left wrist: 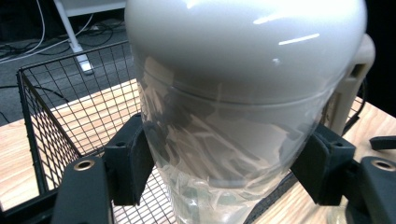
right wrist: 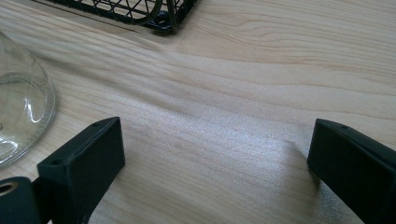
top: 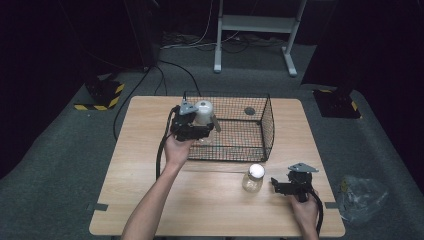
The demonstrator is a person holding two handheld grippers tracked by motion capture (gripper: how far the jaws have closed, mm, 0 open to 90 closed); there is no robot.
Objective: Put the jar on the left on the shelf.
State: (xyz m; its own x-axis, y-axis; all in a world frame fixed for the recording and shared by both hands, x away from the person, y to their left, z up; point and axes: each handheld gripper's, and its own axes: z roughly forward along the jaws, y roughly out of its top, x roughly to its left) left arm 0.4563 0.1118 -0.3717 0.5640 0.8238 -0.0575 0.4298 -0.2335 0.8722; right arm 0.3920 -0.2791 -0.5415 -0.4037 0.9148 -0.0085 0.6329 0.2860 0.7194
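Note:
My left gripper (top: pixel 202 131) is shut on a clear jar with a white domed lid (top: pixel 203 112) and holds it over the left end of a black wire basket (top: pixel 267 131). In the left gripper view both pads press the jar's (left wrist: pixel 243 70) clear sides, with the basket (left wrist: pixel 51 116) behind. A second clear jar with a white lid (top: pixel 253 177) stands on the wooden table (top: pixel 200 200) in front of the basket. Just right of it my right gripper (top: pixel 276 185) rests low over the table. Its jaws stand open over bare wood (right wrist: pixel 215 158), beside the jar's base (right wrist: pixel 23 116).
A small dark round thing (top: pixel 249 110) lies at the basket's far side. The basket's corner (right wrist: pixel 159 14) is ahead of the right gripper. On the floor are a crumpled plastic bag (top: pixel 362 197) at the right, cables, and a white desk frame (top: pixel 255 25) beyond.

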